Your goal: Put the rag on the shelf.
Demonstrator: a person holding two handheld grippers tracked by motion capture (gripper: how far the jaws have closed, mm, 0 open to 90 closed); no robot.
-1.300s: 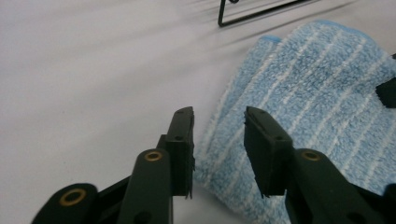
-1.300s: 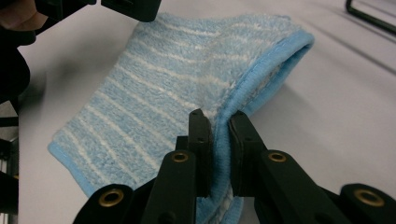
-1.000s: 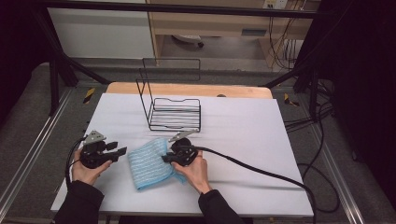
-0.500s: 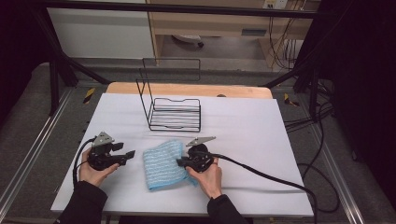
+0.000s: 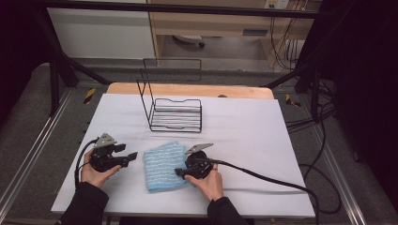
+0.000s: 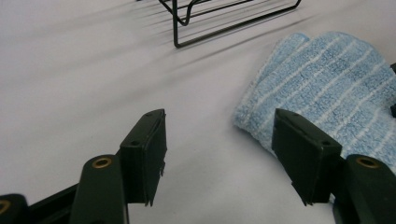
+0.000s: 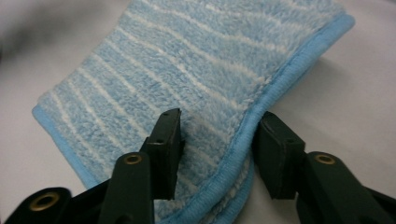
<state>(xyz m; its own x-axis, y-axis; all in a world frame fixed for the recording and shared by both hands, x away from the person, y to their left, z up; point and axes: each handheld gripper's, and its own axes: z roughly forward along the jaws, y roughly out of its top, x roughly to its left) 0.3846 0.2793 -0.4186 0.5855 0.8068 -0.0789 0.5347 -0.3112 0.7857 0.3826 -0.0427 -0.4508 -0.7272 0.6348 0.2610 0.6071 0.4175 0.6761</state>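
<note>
The folded, fluffy blue towel [image 5: 164,166] with thin white stripes and a stitched hem lies flat on my white table [image 5: 263,140], its hem between my right gripper [image 7: 217,135]'s just-loosened black jaws, my left gripper [image 6: 219,140] gaping empty beside it, wire rack [image 5: 176,115] beyond.

Your right gripper [image 5: 180,172], jaws just opening, rests at the folded blue white-striped terry cloth's [image 5: 163,164] near right edge. Your left gripper [image 5: 127,157] sits just left of it, behind stands a black wire rack [image 5: 174,115].
</note>
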